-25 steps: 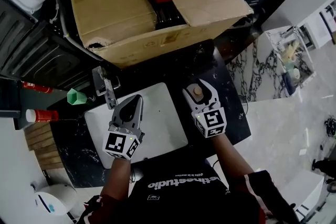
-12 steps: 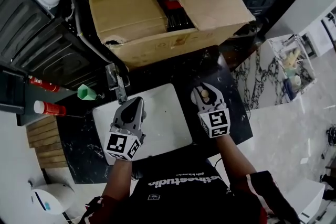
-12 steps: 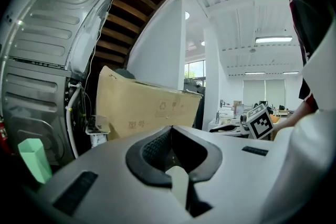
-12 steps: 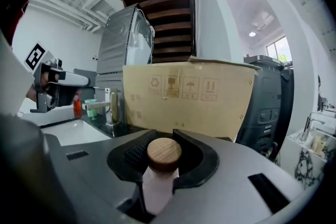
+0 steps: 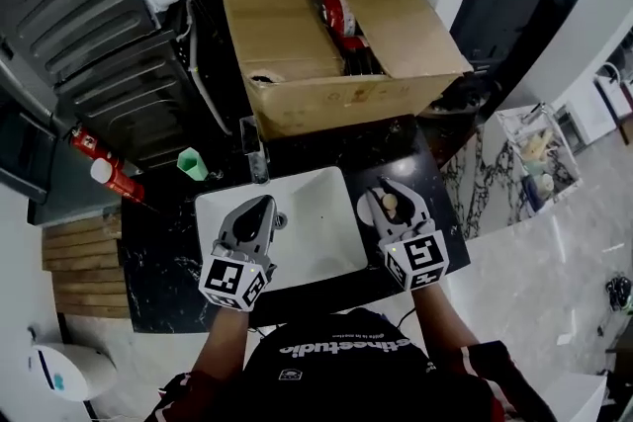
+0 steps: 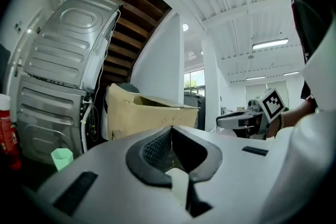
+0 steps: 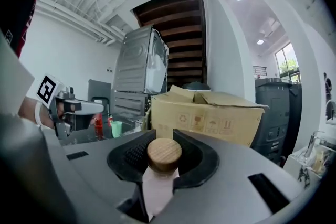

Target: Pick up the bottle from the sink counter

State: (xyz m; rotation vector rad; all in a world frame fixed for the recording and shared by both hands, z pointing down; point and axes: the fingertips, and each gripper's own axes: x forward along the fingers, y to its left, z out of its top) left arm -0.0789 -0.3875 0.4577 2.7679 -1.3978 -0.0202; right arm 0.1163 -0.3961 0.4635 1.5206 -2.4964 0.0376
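Right gripper view: right claw [image 7: 164,140] clamped on a pale pink bottle [image 7: 163,156] with a round wooden cap, pads pressed on its neck, jaws just closed in onto it; bottle upright, cap poking up between the jaws.

Head view: same bottle in that claw, above the dark marbled desk [image 5: 158,252] just beside the right rim of the white sink [image 5: 307,237]; left claw [image 5: 259,209] over the sink's left part, jaws brought together with nothing between them, well apart from the bottle; faucet [image 5: 254,148] at the sink's far edge; green cup [image 5: 192,163] on the desk left of the faucet; two red bottles [image 5: 104,175] lying further left; open cardboard box [image 5: 297,25] beyond the sink.
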